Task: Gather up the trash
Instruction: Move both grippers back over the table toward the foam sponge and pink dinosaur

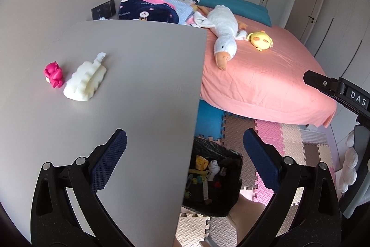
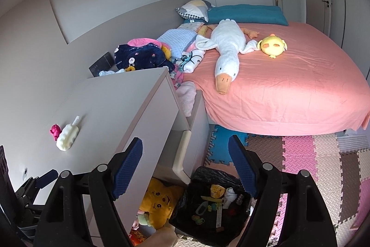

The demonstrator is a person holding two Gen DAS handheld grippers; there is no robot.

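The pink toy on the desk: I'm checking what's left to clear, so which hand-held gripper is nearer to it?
Left. The left hand-held gripper hangs open over the desk edge, the pink toy ahead to its left. The right hand-held gripper is open farther off, above the trash bag.

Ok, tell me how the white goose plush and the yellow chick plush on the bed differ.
The white goose plush is long and much bigger; the yellow chick plush is small and round. The goose lies stretched out, its orange beak pointing toward the foot of the bed; the chick sits compact beside the goose's wing. The goose is white, the chick yellow with pink cheeks. Both lie on the pink bedsheet.
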